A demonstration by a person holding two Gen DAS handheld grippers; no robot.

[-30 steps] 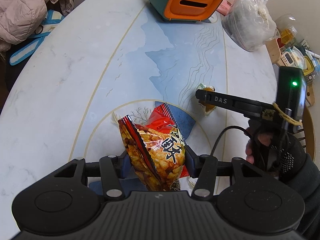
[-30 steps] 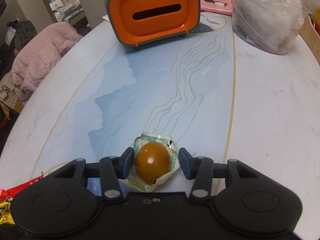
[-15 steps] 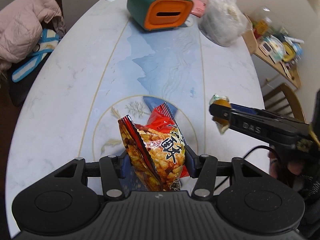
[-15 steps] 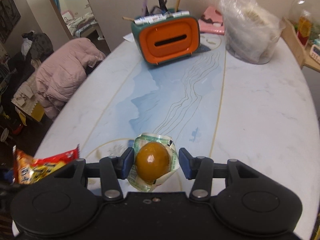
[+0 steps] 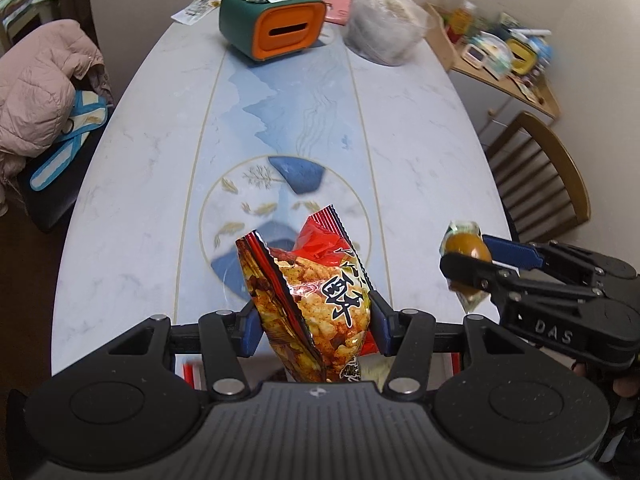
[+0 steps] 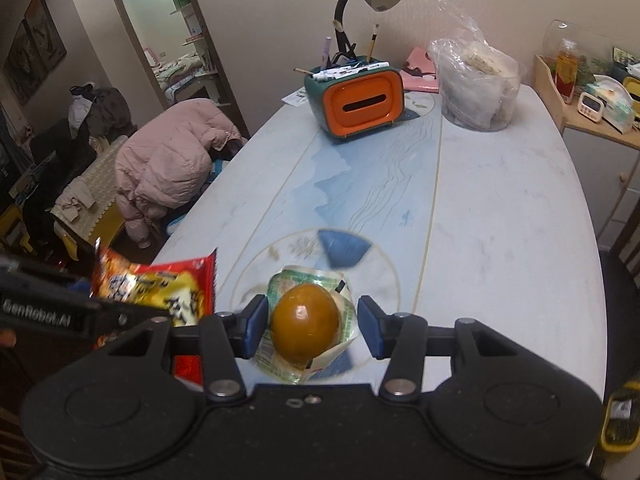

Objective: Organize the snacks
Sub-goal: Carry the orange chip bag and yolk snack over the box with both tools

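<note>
My left gripper [image 5: 314,330] is shut on a red and orange bag of chips [image 5: 308,292] and holds it above the near end of the table. The bag also shows at the left of the right wrist view [image 6: 160,288]. My right gripper [image 6: 310,326] is shut on a brown packaged egg in a clear green-printed wrapper [image 6: 304,322], held in the air. The egg [image 5: 466,246] and the right gripper [image 5: 472,258] show at the right of the left wrist view.
The pale blue patterned table [image 5: 280,128] stretches ahead. At its far end stand a green and orange pen-holder box [image 5: 276,28] and a clear plastic bag of food [image 5: 384,32]. A wooden chair [image 5: 540,176] is right; a pink jacket [image 5: 36,92] is left.
Both grippers have risen and pulled back from the table with their snacks. The chips bag and the egg have left the tabletop, and the far end of the table has come into view.
</note>
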